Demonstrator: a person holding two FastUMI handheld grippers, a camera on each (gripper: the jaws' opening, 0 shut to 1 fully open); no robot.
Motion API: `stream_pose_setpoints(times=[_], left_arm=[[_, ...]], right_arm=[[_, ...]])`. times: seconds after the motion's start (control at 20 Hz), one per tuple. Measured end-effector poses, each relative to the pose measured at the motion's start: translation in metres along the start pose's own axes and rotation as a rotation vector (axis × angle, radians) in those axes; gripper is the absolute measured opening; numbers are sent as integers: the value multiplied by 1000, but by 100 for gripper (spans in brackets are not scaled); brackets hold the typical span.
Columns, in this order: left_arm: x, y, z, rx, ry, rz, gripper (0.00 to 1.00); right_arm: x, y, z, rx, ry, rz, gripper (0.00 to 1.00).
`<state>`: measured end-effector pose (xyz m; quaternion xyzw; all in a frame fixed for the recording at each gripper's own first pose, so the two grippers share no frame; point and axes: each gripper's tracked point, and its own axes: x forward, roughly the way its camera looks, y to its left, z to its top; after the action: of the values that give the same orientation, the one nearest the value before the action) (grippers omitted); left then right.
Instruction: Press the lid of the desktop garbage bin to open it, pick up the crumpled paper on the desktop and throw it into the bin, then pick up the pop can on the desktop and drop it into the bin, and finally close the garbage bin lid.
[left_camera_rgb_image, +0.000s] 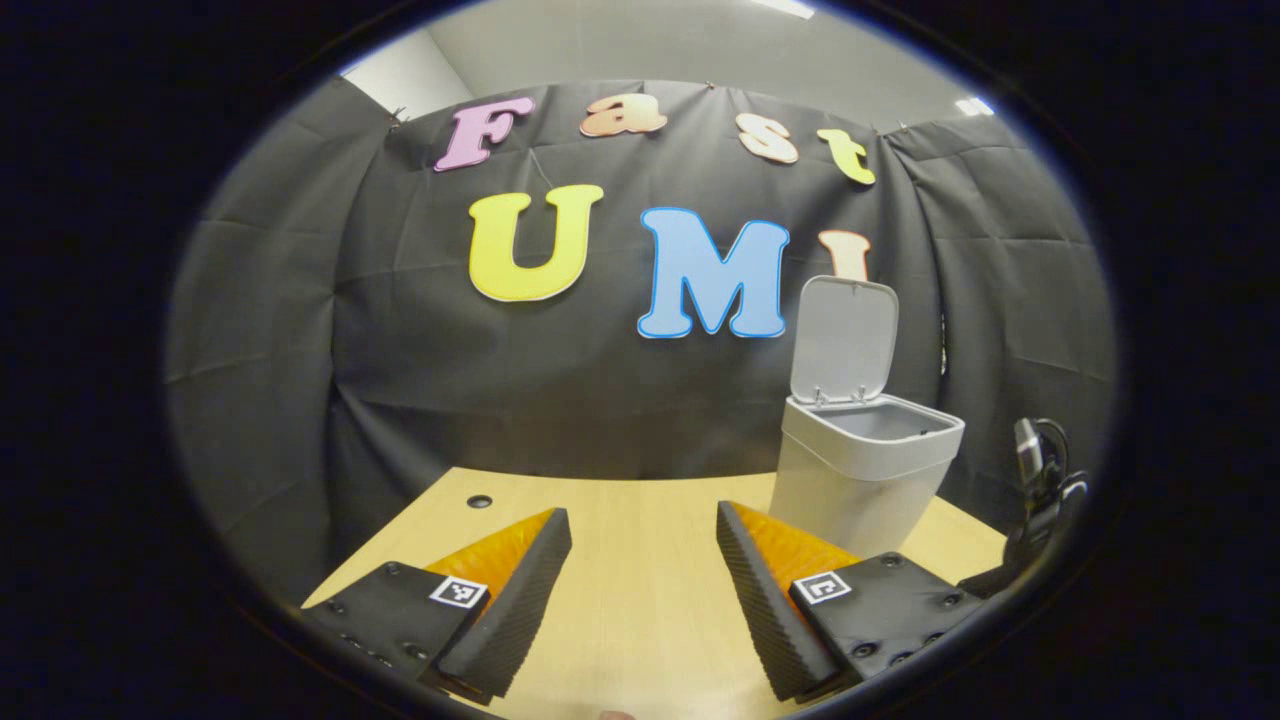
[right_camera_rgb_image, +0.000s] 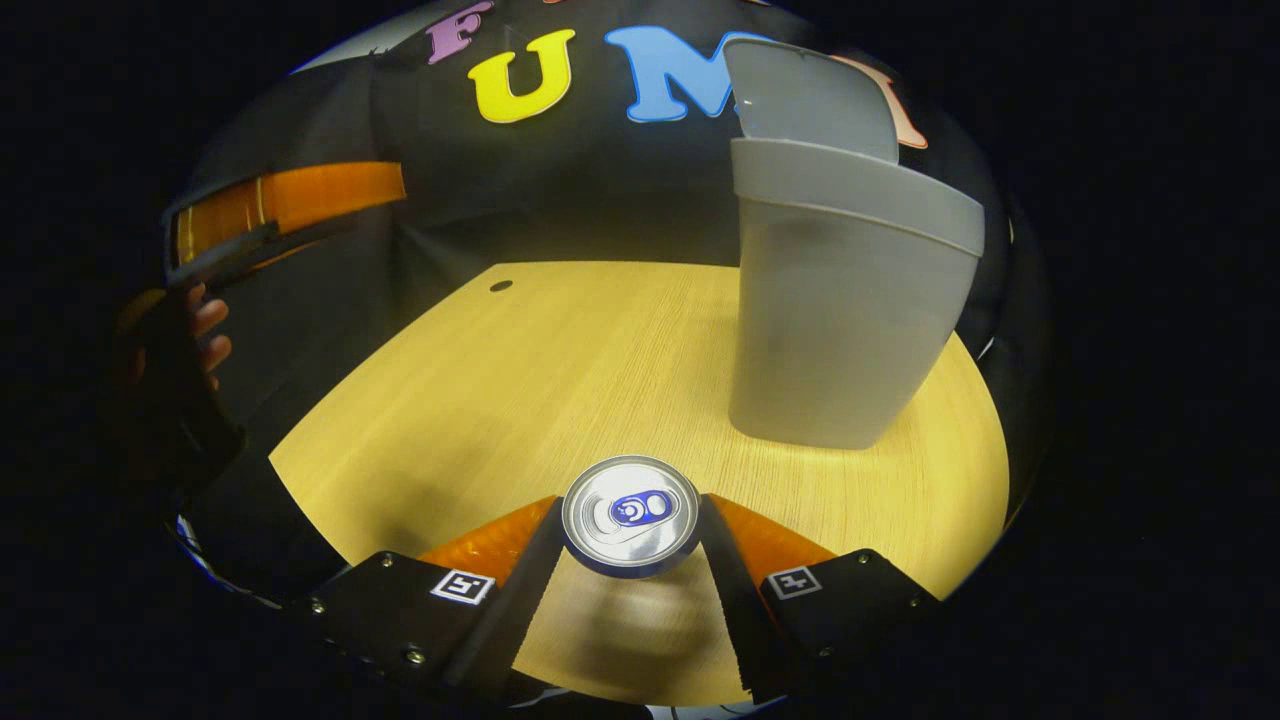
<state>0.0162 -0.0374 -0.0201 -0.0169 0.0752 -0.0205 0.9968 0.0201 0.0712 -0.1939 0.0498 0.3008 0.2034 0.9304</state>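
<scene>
The pop can (right_camera_rgb_image: 630, 512), seen from the top with its pull tab showing, sits between the fingers of my right gripper (right_camera_rgb_image: 628, 512), which is shut on its sides. The grey garbage bin (right_camera_rgb_image: 830, 330) stands just beyond and to the right, its lid (right_camera_rgb_image: 810, 95) raised. In the left gripper view the bin (left_camera_rgb_image: 860, 480) stands at the right with the lid (left_camera_rgb_image: 845, 340) upright and the inside visible. My left gripper (left_camera_rgb_image: 642, 512) hovers open over the wooden table (left_camera_rgb_image: 640, 620) with nothing between its fingers. It also appears in the right gripper view at the upper left (right_camera_rgb_image: 280, 200), held by a hand (right_camera_rgb_image: 205, 335).
A small round hole (left_camera_rgb_image: 479, 501) lies in the table near its far left edge. A dark device with cables (left_camera_rgb_image: 1040, 480) stands at the table's right edge beside the bin. The black cloth wall closes the back.
</scene>
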Motion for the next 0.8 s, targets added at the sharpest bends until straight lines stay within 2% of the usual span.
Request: stream_pose_setpoints(times=[0.35,0.8], left_arm=[[4,-5,3,4,-18,-11,96],[12,-18,9,3,-38,-42,96]], right_arm=[[-41,-11,70,3,-184,-10,83],[-89,-36,163,26,-445,-69,83]])
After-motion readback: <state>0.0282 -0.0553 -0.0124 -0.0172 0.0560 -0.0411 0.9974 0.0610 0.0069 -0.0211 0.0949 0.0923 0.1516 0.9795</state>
